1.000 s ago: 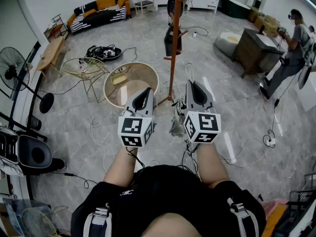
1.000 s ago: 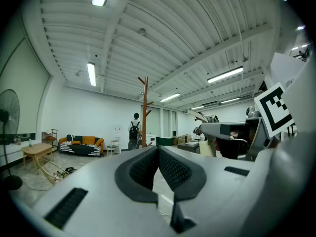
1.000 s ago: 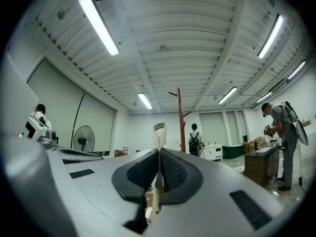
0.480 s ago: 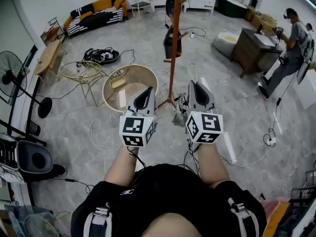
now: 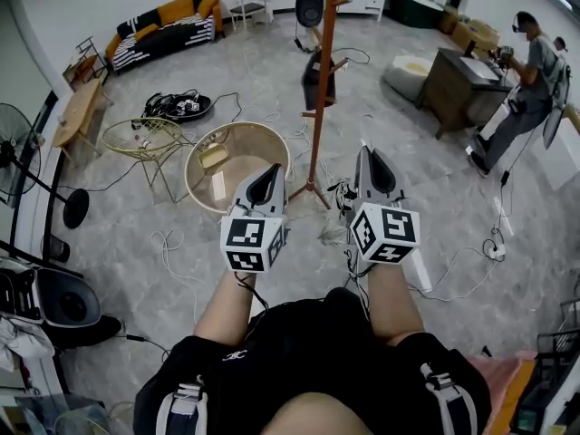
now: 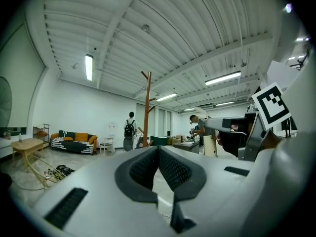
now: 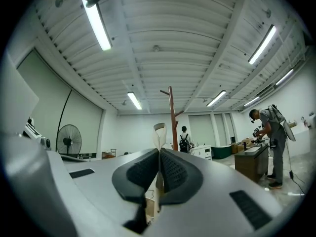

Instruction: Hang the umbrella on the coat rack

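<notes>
The coat rack [image 5: 317, 107] is a tall orange-brown pole with short pegs, standing on the floor just ahead of both grippers; it also shows as a coat rack [image 6: 146, 107] in the left gripper view and a coat rack [image 7: 171, 117] in the right gripper view. My right gripper [image 5: 372, 152] is shut on the umbrella's pale strap loop [image 7: 159, 132], which pokes up between the pads. The folded grey umbrella [image 5: 328, 229] hangs below it, between my hands. My left gripper [image 5: 269, 169] points level beside it, its pads together with nothing in them.
A dark backpack [image 5: 311, 7] and a black bag [image 5: 317, 75] hang on the rack. A round beige tub-table [image 5: 237, 152] and a wire side table [image 5: 149, 134] stand to the left. Cables trail over the floor. A person [image 5: 526, 89] works at a wooden desk [image 5: 462, 84] at right.
Both grippers have moved forward towards the coat rack, whose base now lies closer to them. The umbrella still hangs from the right gripper.
</notes>
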Demonstrator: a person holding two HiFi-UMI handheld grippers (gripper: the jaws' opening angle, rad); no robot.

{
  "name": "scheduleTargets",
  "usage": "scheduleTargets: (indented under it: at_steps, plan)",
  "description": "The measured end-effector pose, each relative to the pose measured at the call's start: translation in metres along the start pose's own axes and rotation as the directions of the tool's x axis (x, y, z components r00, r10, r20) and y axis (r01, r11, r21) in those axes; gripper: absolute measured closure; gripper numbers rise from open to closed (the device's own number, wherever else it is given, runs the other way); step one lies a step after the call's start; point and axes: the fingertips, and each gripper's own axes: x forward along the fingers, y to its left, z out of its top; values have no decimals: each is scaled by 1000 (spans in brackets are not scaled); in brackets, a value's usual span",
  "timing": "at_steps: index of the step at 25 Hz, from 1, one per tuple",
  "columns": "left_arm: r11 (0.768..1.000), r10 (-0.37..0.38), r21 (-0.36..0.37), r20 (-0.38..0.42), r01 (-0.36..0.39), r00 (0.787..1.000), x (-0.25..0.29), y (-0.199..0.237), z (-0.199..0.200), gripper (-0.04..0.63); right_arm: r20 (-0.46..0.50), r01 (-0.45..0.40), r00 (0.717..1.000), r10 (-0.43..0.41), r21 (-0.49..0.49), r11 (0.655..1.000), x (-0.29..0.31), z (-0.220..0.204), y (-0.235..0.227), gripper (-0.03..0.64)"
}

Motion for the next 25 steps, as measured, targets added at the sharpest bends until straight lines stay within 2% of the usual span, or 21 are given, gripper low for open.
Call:
scheduleTargets:
  at_steps: [5, 11, 17, 22, 25]
  plan:
    - [1000, -14, -11, -1, 14, 1000, 12, 18, -9, 578, -29, 5, 1000, -5, -2, 1000, 18, -17, 6, 598]
    - [1000, 0, 1, -9, 0, 1000, 67, 29, -11, 578, -36, 0, 999, 1, 18, 1000, 66, -32, -26, 598]
    - [999, 27, 41, -9, -27, 1000, 151, 40, -12, 578, -38, -33, 999, 34, 39, 999, 135, -53, -74, 598]
    - [996, 58, 62, -10, -57, 998, 263, 54, -13, 578, -47, -85, 995, 88, 58, 995, 224, -80, -134, 598]
    - [995, 78, 56, -26, -77, 997, 309, 52, -6, 578, -69, -117, 990, 121, 62, 991, 259, -83, -165, 598]
